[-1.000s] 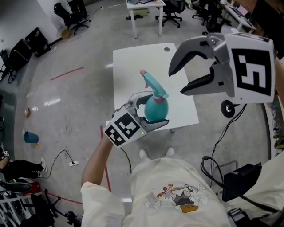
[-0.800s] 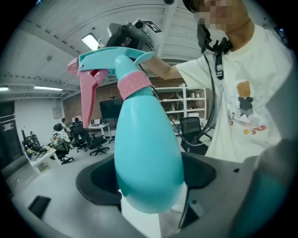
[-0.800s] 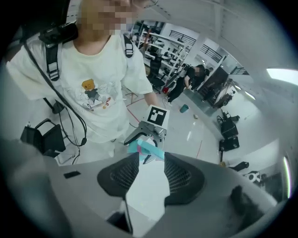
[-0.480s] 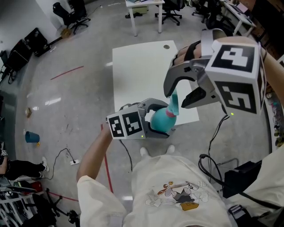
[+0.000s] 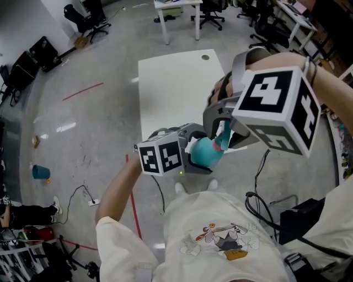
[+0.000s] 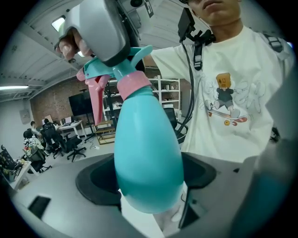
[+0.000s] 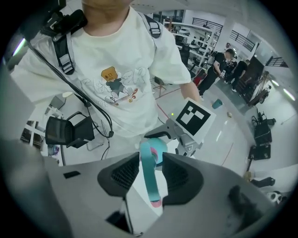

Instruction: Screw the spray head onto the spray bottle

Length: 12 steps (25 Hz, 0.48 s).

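A teal spray bottle [image 5: 205,154] with a pink collar is held off the white table's [image 5: 171,88] near edge. My left gripper [image 5: 198,157] is shut on its belly; in the left gripper view the bottle [image 6: 146,158] fills the gap between the black pads. The teal spray head [image 5: 222,135] with its pink trigger sits on the neck. My right gripper [image 5: 220,132] comes down from above, open, its jaws astride the spray head [image 7: 149,172]. Its grey finger [image 6: 100,28] lies against the head's top. I cannot see the thread under the collar.
The table stands on a grey floor with a red tape line [image 5: 83,91]. Cables [image 5: 265,198] trail at the right, near my legs. A blue cup [image 5: 38,172] lies at the far left. Office chairs and a desk [image 5: 179,8] stand beyond the table.
My right gripper has come down from the upper right, and its jaws now straddle the spray head. My left gripper has tilted the bottle and carried it right, off the table's near edge.
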{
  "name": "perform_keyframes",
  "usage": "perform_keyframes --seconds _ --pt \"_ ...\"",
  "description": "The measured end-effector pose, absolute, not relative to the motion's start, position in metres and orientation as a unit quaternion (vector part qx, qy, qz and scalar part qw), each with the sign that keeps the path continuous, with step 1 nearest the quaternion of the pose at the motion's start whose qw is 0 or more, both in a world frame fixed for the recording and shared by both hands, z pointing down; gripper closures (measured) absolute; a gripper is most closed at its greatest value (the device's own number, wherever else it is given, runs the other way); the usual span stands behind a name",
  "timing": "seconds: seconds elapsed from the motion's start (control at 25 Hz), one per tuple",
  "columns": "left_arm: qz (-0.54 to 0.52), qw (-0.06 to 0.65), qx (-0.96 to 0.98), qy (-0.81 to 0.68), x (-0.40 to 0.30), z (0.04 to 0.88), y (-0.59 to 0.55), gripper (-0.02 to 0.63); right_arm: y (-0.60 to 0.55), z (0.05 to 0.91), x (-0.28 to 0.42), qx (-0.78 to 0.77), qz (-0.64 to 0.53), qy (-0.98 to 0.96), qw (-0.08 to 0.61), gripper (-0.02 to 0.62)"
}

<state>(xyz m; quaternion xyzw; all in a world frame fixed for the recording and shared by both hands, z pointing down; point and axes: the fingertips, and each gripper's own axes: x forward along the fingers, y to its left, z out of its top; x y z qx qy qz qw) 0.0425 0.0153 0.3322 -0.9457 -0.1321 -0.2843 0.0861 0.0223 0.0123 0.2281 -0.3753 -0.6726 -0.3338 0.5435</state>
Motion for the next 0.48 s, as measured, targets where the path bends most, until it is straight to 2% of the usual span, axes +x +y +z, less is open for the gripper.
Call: perform_keyframes --seconds 0.32,0.48 --pt "-0.287 0.101 -0.943 -0.134 0.048 0.328 0.015 0.199 0.018 0.244 0.029 -0.397 -0.303 -0.660 0.561 0.460" --pt "-0.287 0.077 -0.945 -0.134 0.048 0.329 0.016 0.199 0.016 0.245 0.031 -0.394 -0.303 -0.657 0.567 0.463"
